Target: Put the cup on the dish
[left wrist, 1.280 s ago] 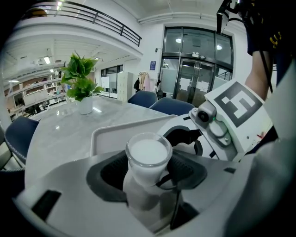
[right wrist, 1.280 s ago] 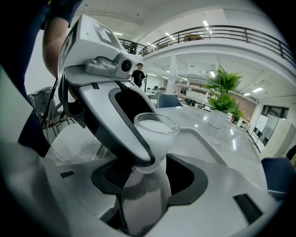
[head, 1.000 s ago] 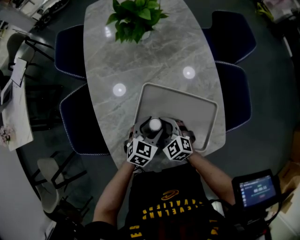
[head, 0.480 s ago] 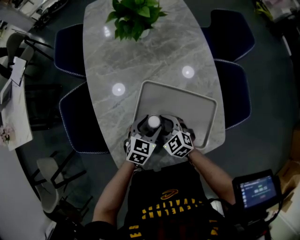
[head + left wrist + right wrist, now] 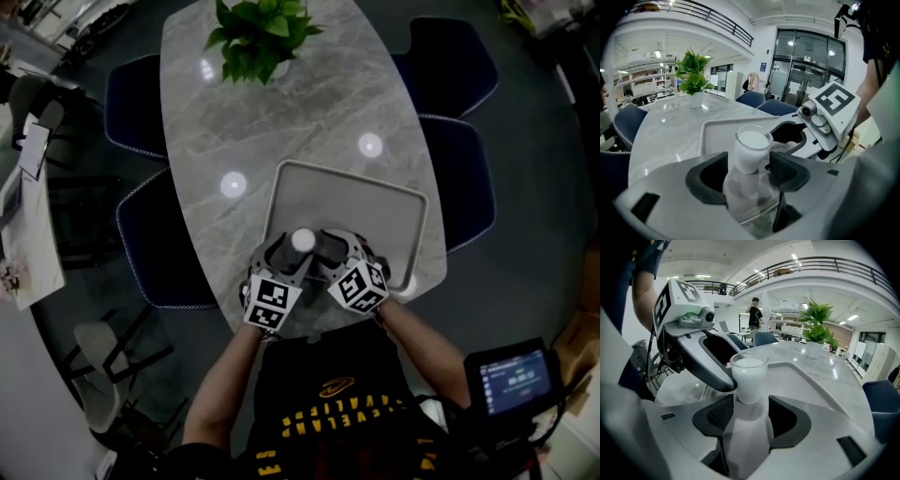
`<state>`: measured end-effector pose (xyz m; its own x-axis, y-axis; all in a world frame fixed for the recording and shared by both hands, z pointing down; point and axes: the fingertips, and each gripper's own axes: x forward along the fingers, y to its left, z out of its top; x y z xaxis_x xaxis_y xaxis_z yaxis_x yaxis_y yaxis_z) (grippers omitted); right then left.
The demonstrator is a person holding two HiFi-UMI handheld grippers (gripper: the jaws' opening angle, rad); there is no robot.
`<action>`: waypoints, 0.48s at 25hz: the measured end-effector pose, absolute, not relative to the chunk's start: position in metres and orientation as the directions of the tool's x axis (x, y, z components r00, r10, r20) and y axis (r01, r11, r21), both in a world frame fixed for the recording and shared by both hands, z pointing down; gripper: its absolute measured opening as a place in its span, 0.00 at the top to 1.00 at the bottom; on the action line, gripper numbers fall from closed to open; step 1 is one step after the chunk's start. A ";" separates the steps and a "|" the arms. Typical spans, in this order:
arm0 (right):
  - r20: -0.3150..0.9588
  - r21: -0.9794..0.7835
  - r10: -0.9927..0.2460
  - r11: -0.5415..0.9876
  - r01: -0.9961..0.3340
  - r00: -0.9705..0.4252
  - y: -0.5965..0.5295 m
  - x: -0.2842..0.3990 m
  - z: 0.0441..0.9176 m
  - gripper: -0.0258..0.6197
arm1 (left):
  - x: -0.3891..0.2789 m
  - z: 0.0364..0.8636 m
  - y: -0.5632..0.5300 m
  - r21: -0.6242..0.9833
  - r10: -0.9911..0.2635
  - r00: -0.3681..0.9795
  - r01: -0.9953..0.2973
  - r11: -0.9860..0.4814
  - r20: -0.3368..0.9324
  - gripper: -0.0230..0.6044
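Observation:
A small clear cup (image 5: pixel 302 240) of white liquid stands upright at the near-left corner of the grey tray (image 5: pixel 370 216). My left gripper (image 5: pixel 292 250) is shut on the cup (image 5: pixel 752 149), which sits deep between its dark pads (image 5: pixel 786 169). My right gripper (image 5: pixel 324 247) comes in from the right and is open. In the right gripper view the cup (image 5: pixel 749 377) stands just past its fingertips (image 5: pixel 787 418), with a gap on the right side, and a left-gripper finger (image 5: pixel 723 376) lies against the cup's left side. The tray (image 5: pixel 806 380) stretches away behind the cup.
The tray lies on an oval marble table (image 5: pixel 281 122) close to its near edge. A potted plant (image 5: pixel 258 33) stands at the far end. Dark blue chairs (image 5: pixel 141 94) (image 5: pixel 464 178) flank both sides. A small screen (image 5: pixel 514 378) sits low right.
Both grippers and the cup have crept slightly forward over the tray corner; the head camera has shifted a little. The jaws look unchanged.

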<state>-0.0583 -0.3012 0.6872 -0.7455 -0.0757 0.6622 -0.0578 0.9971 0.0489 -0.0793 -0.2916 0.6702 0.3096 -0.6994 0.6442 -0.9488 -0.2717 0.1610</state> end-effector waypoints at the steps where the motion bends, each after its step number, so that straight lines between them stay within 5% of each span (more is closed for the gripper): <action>1: 0.660 0.047 -0.081 0.997 -0.067 -0.747 -0.301 -0.057 0.686 0.60 | -0.081 0.670 -0.289 0.157 -0.700 0.306 -0.950 -0.271 0.645 0.54; 12: 0.632 0.001 -0.075 0.995 -0.097 -0.771 -0.289 -0.050 0.671 0.60 | -0.085 0.659 -0.260 0.131 -0.701 0.303 -0.948 -0.290 0.645 0.54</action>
